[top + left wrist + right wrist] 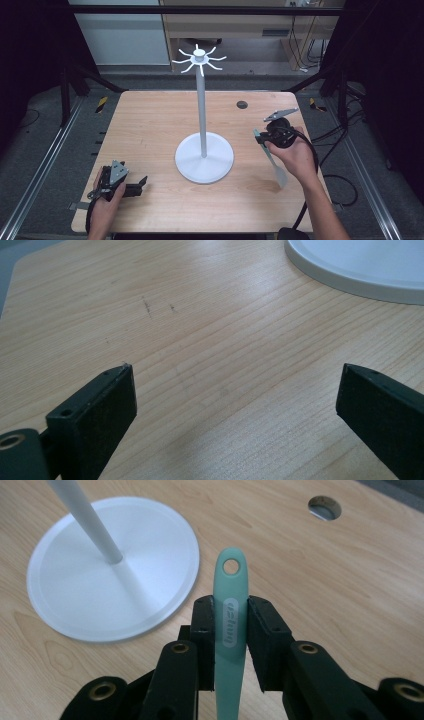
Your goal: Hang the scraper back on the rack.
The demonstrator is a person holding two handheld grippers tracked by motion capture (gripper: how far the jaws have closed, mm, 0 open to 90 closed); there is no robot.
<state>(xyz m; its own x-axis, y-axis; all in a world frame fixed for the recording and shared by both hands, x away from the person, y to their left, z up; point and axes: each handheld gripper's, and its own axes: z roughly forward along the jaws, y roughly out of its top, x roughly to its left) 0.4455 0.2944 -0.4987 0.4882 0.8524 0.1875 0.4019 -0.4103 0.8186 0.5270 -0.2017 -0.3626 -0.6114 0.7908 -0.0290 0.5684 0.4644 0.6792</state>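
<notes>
Pale wood grain covers the bench [150,125], over which the left gripper [235,400] is held with jaws spread wide on nothing, the rim of the white stand [350,280] lying ahead and to their right. Between the right gripper's [231,630] closed jaws a mint-green spatula [231,615] is pinched by its handle just behind the hanging hole; it is judged light, slightly flexible and smooth, best gripped there. Its blade [280,175], trailing behind the jaws, is seen from the high view, the handle's lettering from the right gripper view.
</notes>
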